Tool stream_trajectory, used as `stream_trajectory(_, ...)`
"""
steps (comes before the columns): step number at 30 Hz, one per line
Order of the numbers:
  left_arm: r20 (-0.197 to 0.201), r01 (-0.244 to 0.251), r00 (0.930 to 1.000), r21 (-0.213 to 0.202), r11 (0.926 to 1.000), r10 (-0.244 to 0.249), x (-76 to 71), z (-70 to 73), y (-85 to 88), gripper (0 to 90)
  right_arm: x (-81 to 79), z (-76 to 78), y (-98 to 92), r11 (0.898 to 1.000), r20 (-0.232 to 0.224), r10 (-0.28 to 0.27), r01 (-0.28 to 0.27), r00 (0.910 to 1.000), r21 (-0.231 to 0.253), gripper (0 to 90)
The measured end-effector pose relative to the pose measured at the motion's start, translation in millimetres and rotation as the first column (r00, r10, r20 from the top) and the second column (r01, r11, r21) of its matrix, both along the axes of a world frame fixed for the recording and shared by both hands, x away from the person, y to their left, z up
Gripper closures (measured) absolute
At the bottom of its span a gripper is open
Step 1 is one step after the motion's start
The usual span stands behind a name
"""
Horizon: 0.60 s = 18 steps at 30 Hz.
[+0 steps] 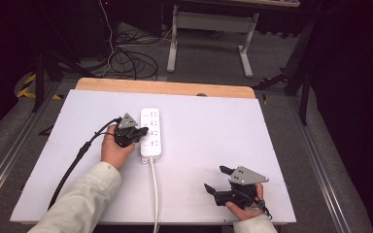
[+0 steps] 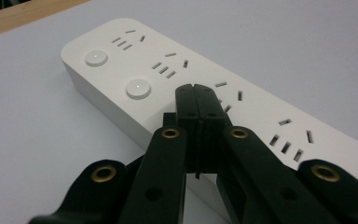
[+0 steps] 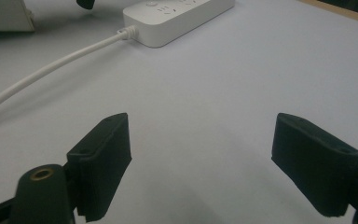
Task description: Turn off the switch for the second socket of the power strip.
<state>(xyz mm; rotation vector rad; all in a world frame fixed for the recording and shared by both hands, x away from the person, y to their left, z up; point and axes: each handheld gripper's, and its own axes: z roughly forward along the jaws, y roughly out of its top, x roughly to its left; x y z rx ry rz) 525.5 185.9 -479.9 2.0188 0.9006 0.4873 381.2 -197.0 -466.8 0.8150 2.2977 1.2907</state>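
The left gripper [image 1: 143,132] has its jaws pressed together with nothing between them, its tips resting on top of the white power strip [image 1: 151,131] beside a round button [image 2: 138,88]. The strip lies lengthwise near the worktop's [image 1: 213,131] centre, toward 11 o'clock, its white cord [image 1: 154,194] running off toward 6 o'clock. The right gripper [image 1: 215,179], at about 5 o'clock, well apart from the strip, is spread wide and holds nothing.
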Motion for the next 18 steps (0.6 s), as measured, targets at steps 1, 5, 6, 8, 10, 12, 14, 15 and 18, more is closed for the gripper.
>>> stream_trajectory(1,0.0,-0.003,1.0,0.002,1.0,0.003,-0.2,0.1,-0.4,90.0,0.0,-0.1,0.0,1.0,-0.001,0.0,0.0,1.0,0.0,19.8)
stream_trajectory(5,0.012,-0.012,0.9999,0.013,0.9998,0.012,-0.9,0.0,-2.5,90.0,0.1,-0.3,0.0,1.0,-0.002,0.0,0.0,1.0,0.001,19.8)
stream_trajectory(6,0.01,-0.016,0.9998,0.013,0.9998,0.016,-1.3,0.0,-3.0,90.0,0.0,-0.3,0.0,1.0,-0.002,-0.001,0.001,1.0,0.0,19.8)
stream_trajectory(8,0.023,-0.019,0.9996,0.026,0.9995,0.018,-1.5,0.2,-3.2,90.0,-0.2,-0.3,-0.2,1.0,-0.001,0.0,0.0,1.0,0.002,19.8)
stream_trajectory(10,0.026,-0.016,0.9995,0.031,0.9994,0.015,-1.4,0.4,-3.2,90.0,-0.2,-0.3,-0.4,1.0,-0.002,-0.001,0.001,1.0,0.001,19.8)
stream_trajectory(12,0.007,-0.02,0.9998,0.013,0.9997,0.02,-1.4,0.3,-3.7,90.0,0.0,-0.5,-0.2,1.0,-0.003,0.0,0.0,1.0,-0.001,19.8)
stream_trajectory(14,0.005,-0.022,0.9998,0.016,0.9996,0.022,-1.3,0.6,-4.1,90.0,0.1,-0.6,0.0,1.0,-0.004,0.0,0.0,1.0,-0.002,19.8)
stream_trajectory(15,0.005,-0.022,0.9998,0.016,0.9996,0.022,-1.3,0.6,-4.1,90.0,0.1,-0.6,0.0,1.0,-0.004,0.0,0.0,1.0,-0.002,19.8)
stream_trajectory(18,0.009,-0.02,0.9998,0.025,0.9995,0.02,-1.5,0.9,-4.3,90.0,0.0,-0.8,-0.1,1.0,-0.004,0.0,0.0,1.0,0.0,19.8)
